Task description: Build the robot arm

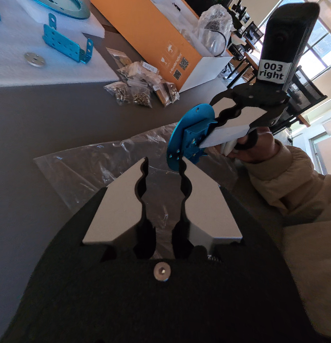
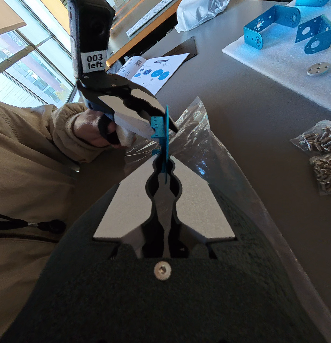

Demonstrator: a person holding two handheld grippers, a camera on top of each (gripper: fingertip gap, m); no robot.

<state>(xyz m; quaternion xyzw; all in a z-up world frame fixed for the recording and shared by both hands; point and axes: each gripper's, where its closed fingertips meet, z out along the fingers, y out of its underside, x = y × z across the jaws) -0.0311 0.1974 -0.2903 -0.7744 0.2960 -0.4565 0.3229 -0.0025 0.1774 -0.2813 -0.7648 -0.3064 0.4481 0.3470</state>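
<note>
Dark grey table (image 2: 253, 115) by big windows (image 2: 31, 65), clear plastic bag (image 2: 207, 148) lying flat under both tools. Blue disc with bracket (image 1: 190, 133) held on edge above bag, disc face vertical. Right gripper (image 2: 163, 157) clenched on disc rim; left gripper (image 1: 163, 159) spread apart, one finger touching the disc

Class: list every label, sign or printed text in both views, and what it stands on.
White label on a black housing: legible, not transcribed.
Second white label, other housing: likewise.
Orange box: logo, symbols, codes; not transcribed.
Booklet: too small.
Bag tag: blurred.
</note>
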